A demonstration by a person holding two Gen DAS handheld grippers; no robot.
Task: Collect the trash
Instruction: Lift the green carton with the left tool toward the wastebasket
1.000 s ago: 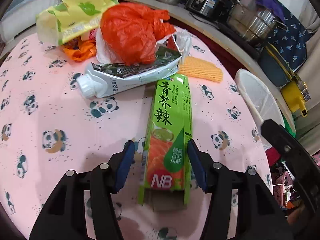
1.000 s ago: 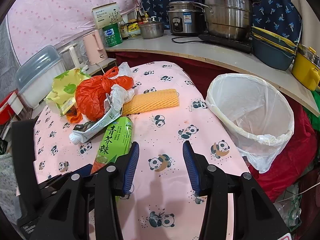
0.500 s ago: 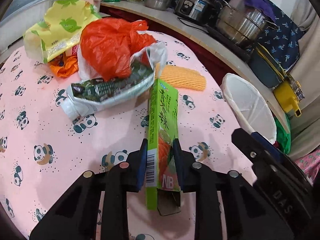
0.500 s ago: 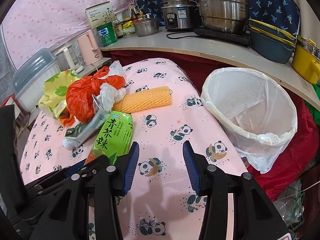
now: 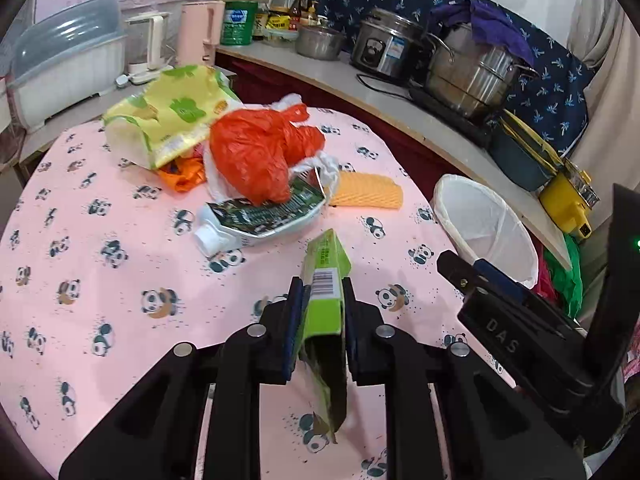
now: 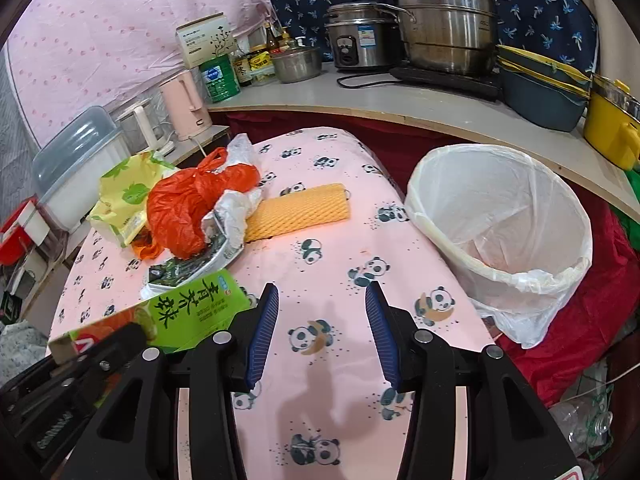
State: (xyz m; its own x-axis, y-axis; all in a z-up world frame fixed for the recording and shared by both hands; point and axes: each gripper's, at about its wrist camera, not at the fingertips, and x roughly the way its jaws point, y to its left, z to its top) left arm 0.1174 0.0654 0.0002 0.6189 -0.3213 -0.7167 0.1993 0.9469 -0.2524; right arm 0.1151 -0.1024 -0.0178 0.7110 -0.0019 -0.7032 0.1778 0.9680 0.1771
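Left tool (image 5: 320, 312): my jaws just closed on green carton (image 5: 326, 280), apparently lifted off tabletop (image 5: 100, 280); bin (image 6: 500, 216) next. Right tool (image 6: 318, 336): open, empty.

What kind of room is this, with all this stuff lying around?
Most likely a small home kitchen: a rice cooker and a big steel pot sit on the counter, sauce bottles stand behind, and a lined waste bin stands beside a panda-print table.

right gripper (image 6: 322, 332): jaws apart, nothing between them, above the panda-print desk (image 6: 340, 248)
green box (image 6: 176, 316): lower left, tilted, clamped by the left gripper (image 6: 96, 356)
lined bin (image 6: 500, 232): right of desk
orange bag (image 6: 192, 208): on trash heap
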